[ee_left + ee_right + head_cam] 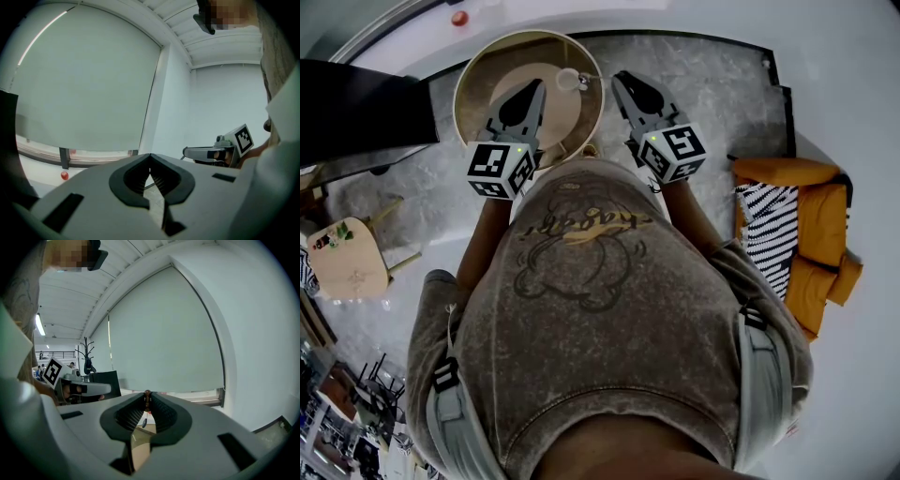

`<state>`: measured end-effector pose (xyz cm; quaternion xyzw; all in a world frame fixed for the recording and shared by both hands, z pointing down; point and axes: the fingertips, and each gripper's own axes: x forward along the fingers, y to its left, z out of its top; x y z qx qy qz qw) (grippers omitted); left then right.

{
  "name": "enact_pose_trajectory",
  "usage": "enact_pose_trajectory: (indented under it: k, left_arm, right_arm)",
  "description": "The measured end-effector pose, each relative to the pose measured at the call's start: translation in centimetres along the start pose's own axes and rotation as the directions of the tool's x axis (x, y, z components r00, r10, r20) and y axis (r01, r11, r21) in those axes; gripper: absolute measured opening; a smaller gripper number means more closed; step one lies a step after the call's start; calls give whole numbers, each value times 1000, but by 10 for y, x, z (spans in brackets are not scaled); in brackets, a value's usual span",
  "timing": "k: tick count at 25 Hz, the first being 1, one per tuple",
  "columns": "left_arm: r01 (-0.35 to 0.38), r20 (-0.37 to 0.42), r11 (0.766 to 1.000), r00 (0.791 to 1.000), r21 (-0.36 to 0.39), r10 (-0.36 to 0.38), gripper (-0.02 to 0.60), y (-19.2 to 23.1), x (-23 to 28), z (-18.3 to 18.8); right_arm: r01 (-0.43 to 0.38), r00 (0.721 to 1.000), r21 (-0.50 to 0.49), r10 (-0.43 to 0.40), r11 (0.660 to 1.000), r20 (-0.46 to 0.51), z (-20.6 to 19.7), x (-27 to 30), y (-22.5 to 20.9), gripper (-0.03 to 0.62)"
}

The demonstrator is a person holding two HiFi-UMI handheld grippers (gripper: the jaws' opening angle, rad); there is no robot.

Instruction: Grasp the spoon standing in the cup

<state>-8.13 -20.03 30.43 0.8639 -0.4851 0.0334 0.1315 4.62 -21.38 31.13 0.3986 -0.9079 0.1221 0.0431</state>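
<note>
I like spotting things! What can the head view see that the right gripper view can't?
Only the head view: the cup on the round table, and an orange sofa. Only the right gripper view: a coat rack, and the right gripper shut on the brown tip of the spoon. Both: the left gripper.

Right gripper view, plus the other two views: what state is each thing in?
spoon: brown handle end pinched by the right tongs.
right tongs: shut on spoon.
left tongs: shut, nothing between them.
cup: standing on the round table.
</note>
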Motion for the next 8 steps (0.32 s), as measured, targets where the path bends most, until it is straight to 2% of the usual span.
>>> enact_pose_trajectory:
  k: [8]
  left_arm:
    - [-1, -4, 1000, 1000, -13, 1, 15, 7, -2, -2]
  right_arm:
    - [0, 1000, -1, 0, 1000, 0, -1, 8, 3, 58]
